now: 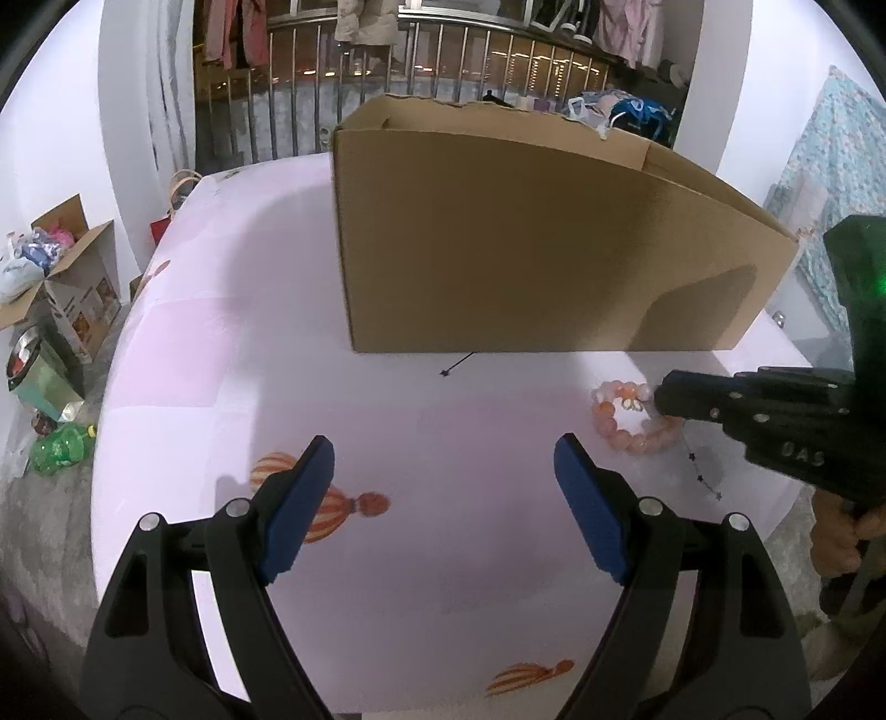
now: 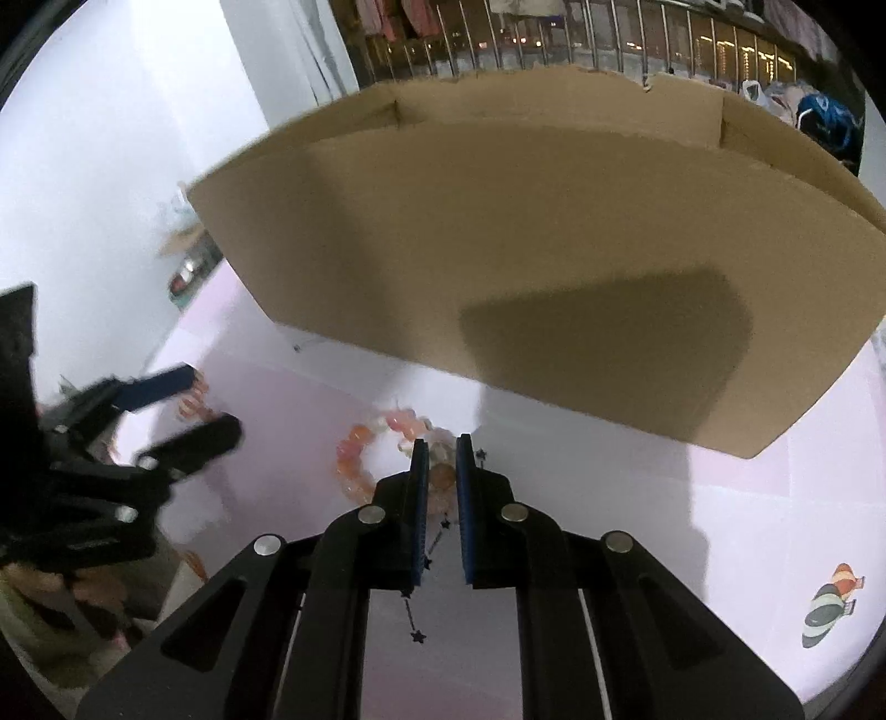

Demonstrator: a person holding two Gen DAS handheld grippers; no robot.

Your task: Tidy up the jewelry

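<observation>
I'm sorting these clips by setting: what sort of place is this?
Probably a lived-in home, by a balcony: clothes hang above a metal railing, a printed cloth covers the table, and an open carton of household bits sits on the floor.

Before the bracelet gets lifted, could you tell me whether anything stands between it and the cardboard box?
Nothing visible does. The bead bracelet lies on the table just in front of the cardboard box, with the right gripper closed on it; only the box's near wall must be cleared.

Pink-orange bead bracelet [image 2: 360, 462] flat on pink cloth [image 2: 609, 526] before open cardboard box [image 2: 498, 249]; thin black star chain [image 2: 418, 631] alongside.
</observation>
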